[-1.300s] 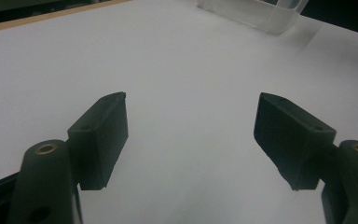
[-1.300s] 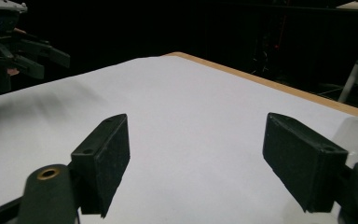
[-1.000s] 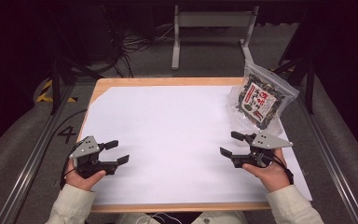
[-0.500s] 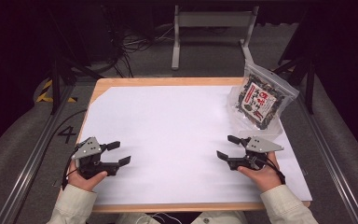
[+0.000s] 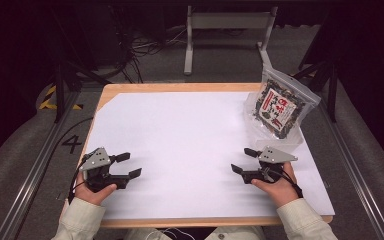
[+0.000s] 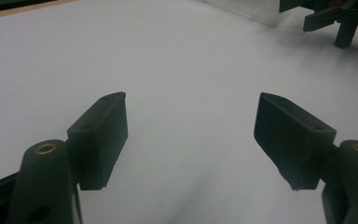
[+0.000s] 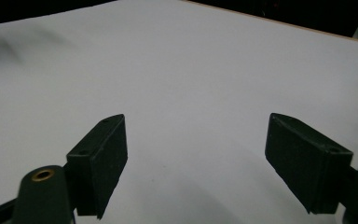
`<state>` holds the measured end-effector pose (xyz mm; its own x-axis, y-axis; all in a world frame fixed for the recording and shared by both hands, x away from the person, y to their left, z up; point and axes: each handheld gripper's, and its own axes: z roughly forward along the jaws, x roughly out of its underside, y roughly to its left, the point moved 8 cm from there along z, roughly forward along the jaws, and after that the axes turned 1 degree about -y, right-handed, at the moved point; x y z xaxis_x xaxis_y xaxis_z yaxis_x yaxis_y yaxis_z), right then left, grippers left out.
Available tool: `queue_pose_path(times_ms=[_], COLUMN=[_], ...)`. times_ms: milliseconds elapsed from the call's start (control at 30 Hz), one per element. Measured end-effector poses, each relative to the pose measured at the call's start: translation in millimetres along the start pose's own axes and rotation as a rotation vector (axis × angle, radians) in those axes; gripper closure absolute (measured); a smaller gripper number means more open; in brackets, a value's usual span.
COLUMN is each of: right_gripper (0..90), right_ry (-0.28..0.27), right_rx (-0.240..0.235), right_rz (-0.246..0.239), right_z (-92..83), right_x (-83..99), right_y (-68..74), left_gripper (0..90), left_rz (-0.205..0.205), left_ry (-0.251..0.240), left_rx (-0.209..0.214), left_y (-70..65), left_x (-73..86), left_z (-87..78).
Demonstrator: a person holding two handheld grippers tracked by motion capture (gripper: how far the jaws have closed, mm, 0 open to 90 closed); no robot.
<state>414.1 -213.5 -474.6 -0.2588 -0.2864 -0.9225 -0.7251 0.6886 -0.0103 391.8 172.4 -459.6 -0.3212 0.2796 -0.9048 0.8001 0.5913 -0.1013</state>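
The right gripper (image 5: 243,161) rests low over the white sheet (image 5: 190,145), held in the person's right hand (image 5: 275,185) near the sheet's near-right part. Its jaws stand wide apart with nothing between them, and they have just been opening a little further. They point toward the sheet's middle, so the gripper's long axis runs across the table. In the right gripper view the right gripper (image 7: 196,158) shows two black pads over bare white sheet.

The left gripper (image 5: 129,165) sits in the left hand (image 5: 92,190) by the sheet's near-left corner. Its jaws are also spread, empty, and aimed toward the right gripper. In the left gripper view the left gripper (image 6: 191,135) looks over plain sheet, and the right gripper (image 6: 338,18) shows far off at the upper right.

The snack bag (image 5: 280,106), a clear pouch with a red and white label over dark contents, lies at the sheet's far-right corner, just beyond the right gripper and apart from it. Its long axis runs aslant, its top edge toward the far side.

The sheet covers nearly all of a wooden table (image 5: 175,87), whose edge shows at the far and near sides. Around the table lie grey floor, metal rails (image 5: 35,175), cables (image 5: 145,50) and a grey stand (image 5: 230,30) in a dark room.

Against the earlier high view, the right gripper has come down and nearer to the sheet; the left gripper and the snack bag lie as before.
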Motion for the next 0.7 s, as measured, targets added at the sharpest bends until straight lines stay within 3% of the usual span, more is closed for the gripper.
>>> queue_pose_path(times_ms=[233,700], right_gripper=[17.0,17.9], right_ry=[0.021,0.028], right_rx=[-0.012,-0.024], right_rz=[0.016,0.010], right_z=[2.4,2.7], right_x=[1.2,1.2], right_y=[-1.0,0.2], left_gripper=[26.7,26.6], left_rz=[-0.001,-0.006], left_ry=[0.007,0.010], left_rx=[-0.001,-0.001], left_y=[0.7,0.7], left_x=[1.9,2.7], left_z=[1.2,1.4])
